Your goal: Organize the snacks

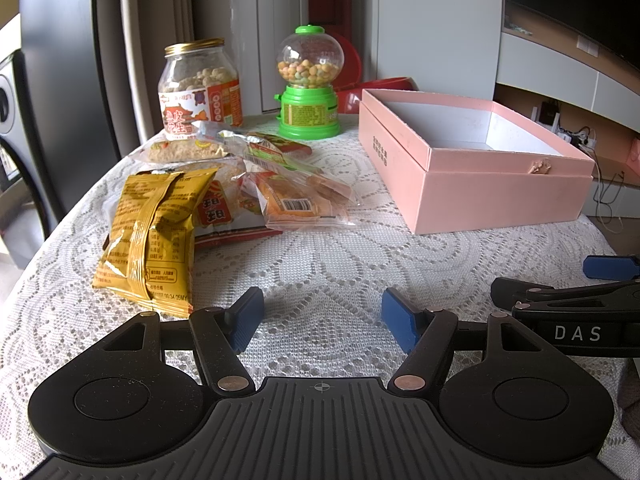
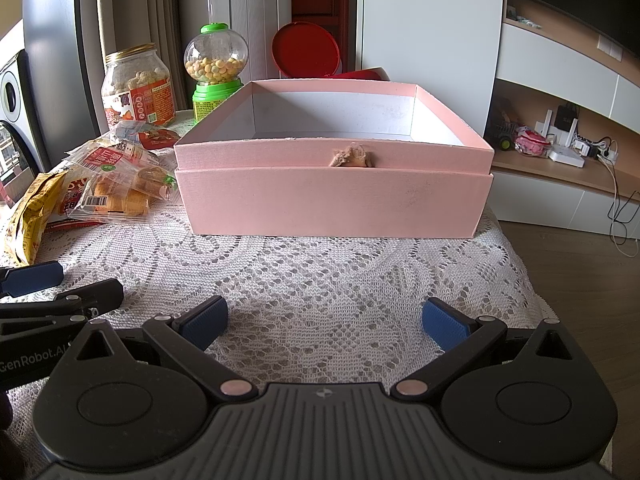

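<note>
A pile of snack packets lies on the lace tablecloth: a yellow bag [image 1: 150, 240] nearest, clear-wrapped pastries [image 1: 296, 196] behind it, seen too in the right wrist view as the pastries [image 2: 120, 196]. An open pink box [image 1: 472, 160] [image 2: 332, 196] stands to the right of the pile, its inside bare. My left gripper [image 1: 322, 320] hovers open over the cloth, short of the yellow bag and right of it. My right gripper [image 2: 324, 324] is open in front of the box, nothing between its fingers.
At the back stand a jar of peanuts [image 1: 200, 84] [image 2: 138, 88] and a green candy dispenser [image 1: 310, 84] [image 2: 214, 68]. A red lid [image 2: 306, 50] leans behind the box. The table's edge drops off at the right, with wooden floor [image 2: 580, 280] beyond.
</note>
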The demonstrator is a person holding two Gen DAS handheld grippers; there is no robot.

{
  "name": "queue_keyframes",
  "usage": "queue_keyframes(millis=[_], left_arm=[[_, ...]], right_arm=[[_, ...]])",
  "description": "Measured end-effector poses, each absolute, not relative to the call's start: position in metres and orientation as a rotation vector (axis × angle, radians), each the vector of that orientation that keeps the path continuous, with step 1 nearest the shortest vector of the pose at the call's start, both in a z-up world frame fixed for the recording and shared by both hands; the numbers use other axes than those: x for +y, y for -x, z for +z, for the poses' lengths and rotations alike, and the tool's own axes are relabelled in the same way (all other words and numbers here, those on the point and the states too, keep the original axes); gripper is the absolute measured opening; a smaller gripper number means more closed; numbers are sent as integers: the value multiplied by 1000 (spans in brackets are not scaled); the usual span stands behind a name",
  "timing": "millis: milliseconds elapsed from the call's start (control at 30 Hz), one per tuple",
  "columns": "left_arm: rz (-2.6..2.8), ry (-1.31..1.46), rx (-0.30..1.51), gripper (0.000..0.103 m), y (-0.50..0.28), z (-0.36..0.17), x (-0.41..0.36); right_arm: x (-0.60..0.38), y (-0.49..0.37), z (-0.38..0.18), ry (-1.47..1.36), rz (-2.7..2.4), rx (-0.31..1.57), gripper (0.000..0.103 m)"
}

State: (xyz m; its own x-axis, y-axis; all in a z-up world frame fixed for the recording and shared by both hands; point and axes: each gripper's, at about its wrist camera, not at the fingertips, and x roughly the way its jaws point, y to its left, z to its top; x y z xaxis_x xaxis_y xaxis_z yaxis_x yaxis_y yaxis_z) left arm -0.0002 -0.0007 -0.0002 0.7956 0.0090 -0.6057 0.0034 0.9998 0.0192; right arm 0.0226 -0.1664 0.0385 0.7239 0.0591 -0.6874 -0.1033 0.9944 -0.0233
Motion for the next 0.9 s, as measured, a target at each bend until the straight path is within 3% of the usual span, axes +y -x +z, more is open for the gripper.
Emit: queue_keyframes(millis=[300,500,900], left_arm=[[-68,42,647,70,6,6,14],[85,67,516,67,15,45,68],[69,129,544,67,7,44,112]], right_arm=[[-167,-36,44,82,147,862,103],[-168,-38,45,100,164,875,103],[-122,-80,64,52,350,795,98]])
